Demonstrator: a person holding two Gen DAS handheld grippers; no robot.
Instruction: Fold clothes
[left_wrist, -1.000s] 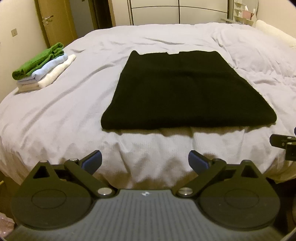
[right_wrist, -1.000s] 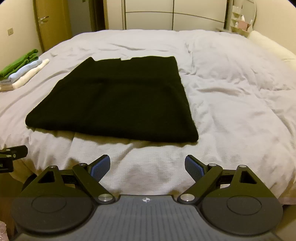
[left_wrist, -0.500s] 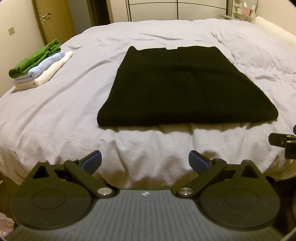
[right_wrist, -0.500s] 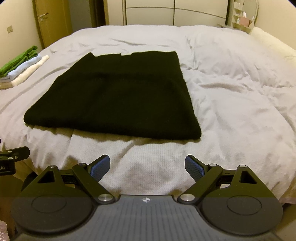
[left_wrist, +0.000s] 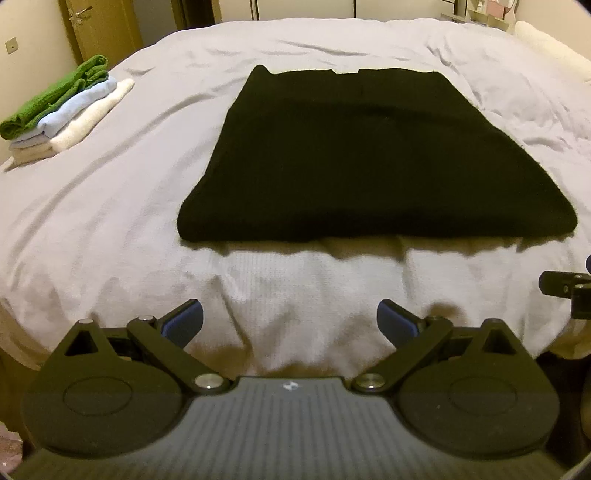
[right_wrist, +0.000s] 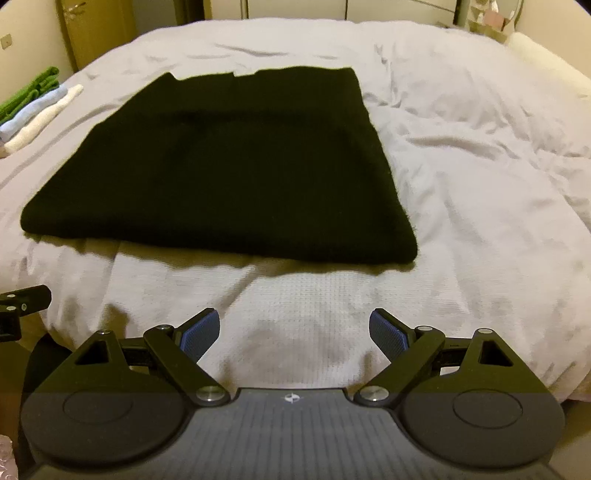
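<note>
A black folded sweater (left_wrist: 354, 155) lies flat on the bed (left_wrist: 110, 221), no readable label showing. The left tongs (left_wrist: 290, 319) and right tongs (right_wrist: 294, 330) are spread wide, holding nothing, short of its near edge.

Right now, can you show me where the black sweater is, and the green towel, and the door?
Black sweater (left_wrist: 354, 155), left wrist view, middle of its top face.
Green towel (left_wrist: 55, 98), left wrist view, top layer of the folded pile.
Door (left_wrist: 99, 29), left wrist view, wooden panel below the handle.
</note>
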